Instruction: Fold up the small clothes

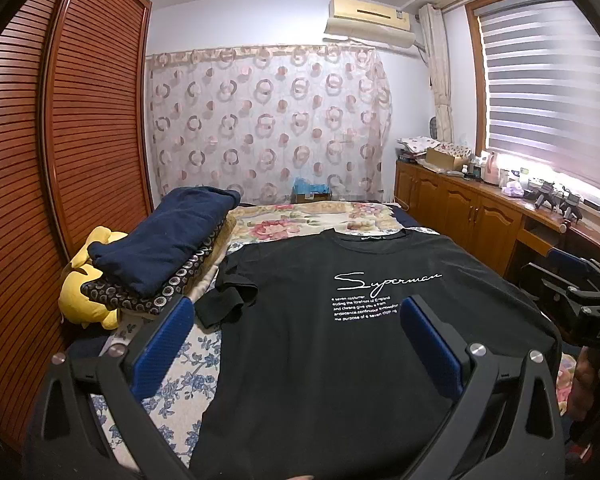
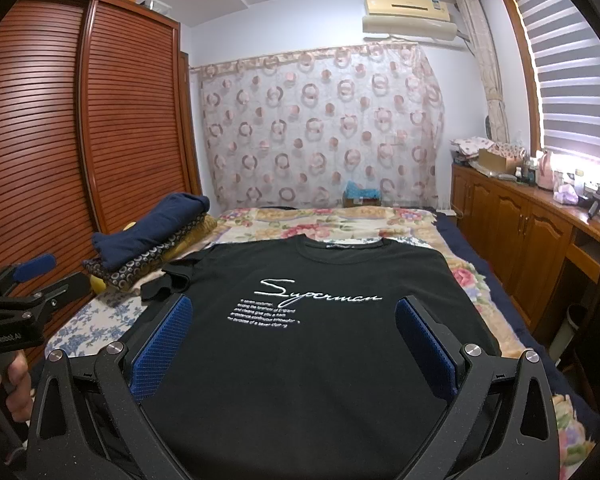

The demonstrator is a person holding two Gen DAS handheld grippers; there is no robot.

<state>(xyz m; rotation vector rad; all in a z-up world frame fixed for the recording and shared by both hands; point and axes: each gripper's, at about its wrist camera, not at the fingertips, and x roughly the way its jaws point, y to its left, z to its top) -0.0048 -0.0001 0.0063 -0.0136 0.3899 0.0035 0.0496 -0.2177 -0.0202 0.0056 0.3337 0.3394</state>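
A black T-shirt (image 1: 320,340) with white "Superman" lettering lies flat, front up, on the bed, collar at the far end; it also shows in the right wrist view (image 2: 300,340). Its left sleeve (image 1: 230,294) is crumpled beside the body. My left gripper (image 1: 296,320) is open and empty above the shirt's lower left part. My right gripper (image 2: 292,316) is open and empty above the shirt's lower middle. The right gripper shows at the right edge of the left wrist view (image 1: 572,296), and the left gripper at the left edge of the right wrist view (image 2: 24,284).
A stack of folded clothes (image 1: 164,248) topped by a navy piece lies at the bed's left, by a yellow plush toy (image 1: 84,292). A floral bedspread (image 1: 312,220) covers the bed. A louvred wardrobe (image 1: 60,140) stands left; a wooden cabinet (image 1: 472,208) with clutter stands right.
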